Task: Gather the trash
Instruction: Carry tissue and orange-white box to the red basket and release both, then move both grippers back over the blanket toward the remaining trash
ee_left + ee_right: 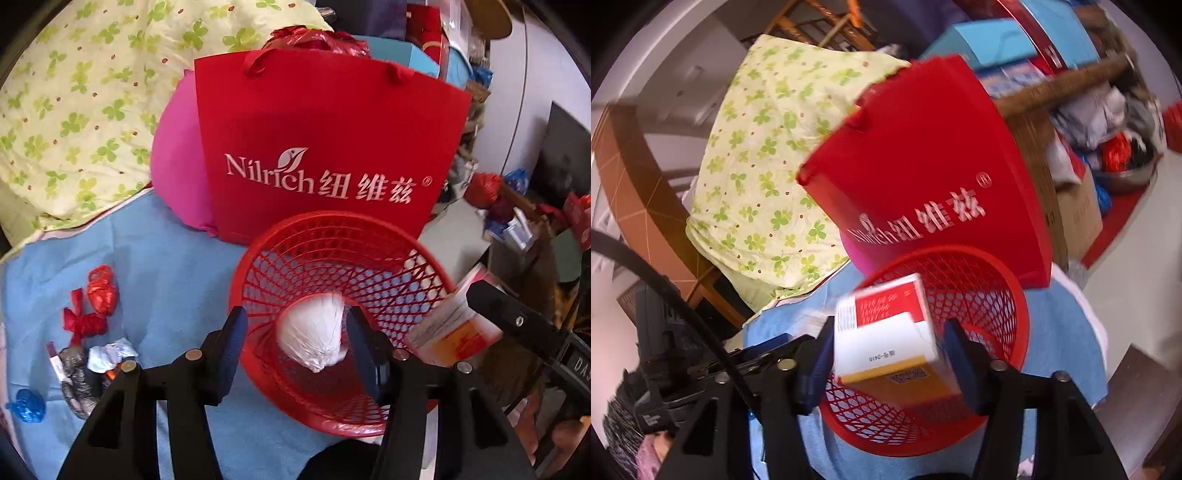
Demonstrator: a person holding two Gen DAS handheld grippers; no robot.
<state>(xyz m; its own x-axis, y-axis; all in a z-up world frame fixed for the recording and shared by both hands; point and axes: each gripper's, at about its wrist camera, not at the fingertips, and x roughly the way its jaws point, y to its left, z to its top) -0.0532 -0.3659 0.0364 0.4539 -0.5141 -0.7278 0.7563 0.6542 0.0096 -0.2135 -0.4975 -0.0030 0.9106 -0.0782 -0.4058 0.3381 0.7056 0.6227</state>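
Note:
A red mesh waste basket [417,280] stands on a blue cloth [166,258]; it also shows in the right wrist view [990,295]. My left gripper [295,343] is open above the basket, and a crumpled white bag [314,339] lies between its fingers without touching the left one. My right gripper [886,354] holds a red, white and orange carton [890,332] over the basket rim; the carton also shows in the left wrist view [454,325]. Loose trash lies on the cloth at left: red scraps [99,291], a crumpled white wad [110,354], a silvery wrapper [77,376], a blue scrap [27,406].
A red Nilrich paper bag [325,147] stands right behind the basket, with a pink cushion [177,158] and a green-clover quilt [81,110] to its left. Boxes and clutter fill the floor at right [517,221]. A cardboard box [1071,214] stands beside the bed.

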